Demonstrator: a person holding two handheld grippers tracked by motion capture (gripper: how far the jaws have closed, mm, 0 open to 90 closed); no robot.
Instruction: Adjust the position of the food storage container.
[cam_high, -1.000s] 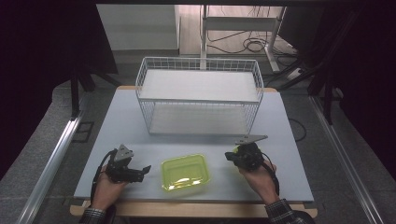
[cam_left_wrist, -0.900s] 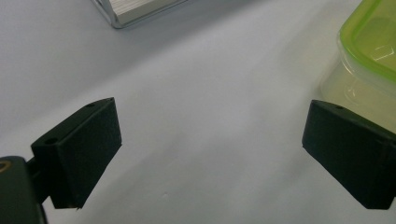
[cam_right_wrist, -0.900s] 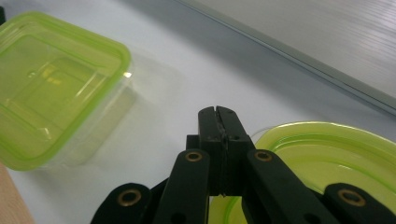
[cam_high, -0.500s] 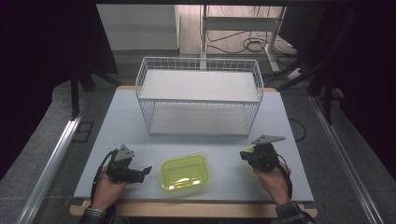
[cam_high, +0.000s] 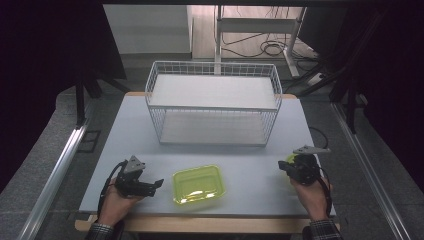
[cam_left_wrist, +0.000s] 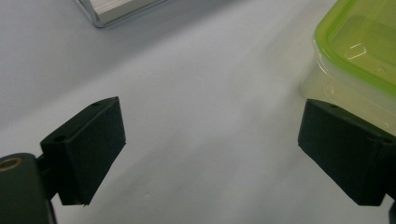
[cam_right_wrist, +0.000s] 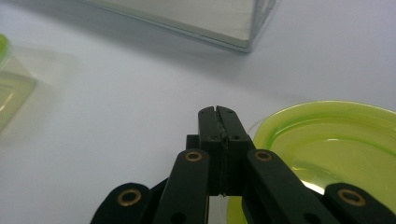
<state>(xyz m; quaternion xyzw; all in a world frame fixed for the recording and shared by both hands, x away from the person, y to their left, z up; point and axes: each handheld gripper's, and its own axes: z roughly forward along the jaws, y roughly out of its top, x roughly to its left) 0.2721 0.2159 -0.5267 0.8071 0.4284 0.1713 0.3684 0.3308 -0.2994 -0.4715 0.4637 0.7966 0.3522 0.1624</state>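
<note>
The green-lidded box (cam_high: 198, 185) sits near the front edge of the bench (cam_high: 100, 135), at about 6 o'clock from the wire basket (cam_high: 213, 107) and well apart from it. The left hand-held gripper (cam_high: 156, 183) rests at the box's 9 o'clock with its jaws spread wide and nothing between them; in the left gripper view one pad (cam_left_wrist: 348, 156) stands just beside the box's near corner.

The right hand-held gripper (cam_high: 281, 167) is out at the box's 3 o'clock, jaws pressed together. In the right gripper view a thin clear edge seems to be pinched between them, and a round green-rimmed dish (cam_right_wrist: 327, 144) lies just beside and under the tips — whether the jaws actually hold its rim I cannot tell.

Risks, as I judge them:
- If that rim is pinched, the hold is thin and off-centre — the dish could twist or slip out as the hand travels.
- The left pad so close to the box's corner could nudge the light box toward the bench edge if it closes off-line.
- Carrying the dish across low could clip the box or the basket wall.
</note>
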